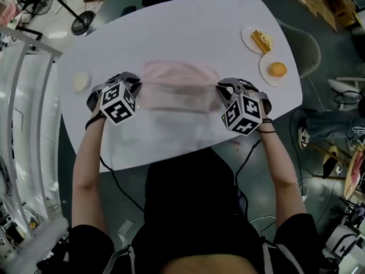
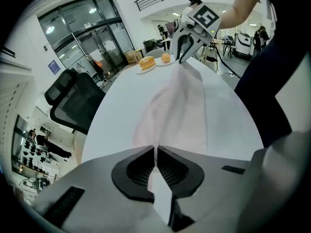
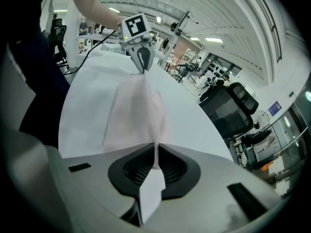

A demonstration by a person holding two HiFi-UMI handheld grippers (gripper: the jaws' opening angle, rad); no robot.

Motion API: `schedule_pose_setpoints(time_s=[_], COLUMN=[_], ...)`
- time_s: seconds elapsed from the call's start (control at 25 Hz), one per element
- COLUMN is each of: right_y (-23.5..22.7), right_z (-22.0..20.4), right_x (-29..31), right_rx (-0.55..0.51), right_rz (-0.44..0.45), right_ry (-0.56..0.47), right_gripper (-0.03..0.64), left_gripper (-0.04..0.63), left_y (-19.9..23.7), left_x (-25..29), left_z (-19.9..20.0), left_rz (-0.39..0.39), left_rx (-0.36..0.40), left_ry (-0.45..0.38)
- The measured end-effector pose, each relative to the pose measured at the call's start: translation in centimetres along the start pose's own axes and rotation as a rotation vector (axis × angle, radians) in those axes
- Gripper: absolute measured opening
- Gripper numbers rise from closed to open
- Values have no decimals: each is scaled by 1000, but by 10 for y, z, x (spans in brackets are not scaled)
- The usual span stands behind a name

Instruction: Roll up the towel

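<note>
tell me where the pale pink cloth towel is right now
In the head view the pale pink cloth towel lies centred on the white oval table, stretched between the left gripper and the right gripper, each shut on one end.

Probably a lab hall, glass doors (image 2: 92, 38), office chair (image 2: 73, 103)

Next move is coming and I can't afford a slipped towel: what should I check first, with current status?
1. Left tool shut on the towel edge: ok.
2. Right tool shut on the opposite edge: ok.
3. Towel spans straight between both tools: ok.
4. Plate with the orange and plate beside it apart from the towel: ok.
5. Folded layers lying even: cannot tell.
</note>
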State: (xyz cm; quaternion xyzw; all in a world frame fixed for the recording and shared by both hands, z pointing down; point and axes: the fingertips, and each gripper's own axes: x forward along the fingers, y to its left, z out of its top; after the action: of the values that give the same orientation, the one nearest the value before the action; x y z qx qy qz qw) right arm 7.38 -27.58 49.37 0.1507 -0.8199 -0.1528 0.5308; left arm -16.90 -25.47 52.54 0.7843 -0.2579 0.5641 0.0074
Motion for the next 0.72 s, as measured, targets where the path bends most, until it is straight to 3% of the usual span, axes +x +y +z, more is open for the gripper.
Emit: schedule_pose_setpoints(time_s=[0.44, 0.72], right_y=[-35, -57], right_z=[-13, -26], right_x=[41, 73], right_rx=[59, 109], right_rz=[46, 57], right_ry=[-12, -5], right_gripper=[31, 31], left_gripper=[21, 21], left_y=[38, 58], left_x=[33, 66], left_z=[7, 8], left_rz=[-16, -30], left_rx=[-10, -56], left_ry=[60, 102])
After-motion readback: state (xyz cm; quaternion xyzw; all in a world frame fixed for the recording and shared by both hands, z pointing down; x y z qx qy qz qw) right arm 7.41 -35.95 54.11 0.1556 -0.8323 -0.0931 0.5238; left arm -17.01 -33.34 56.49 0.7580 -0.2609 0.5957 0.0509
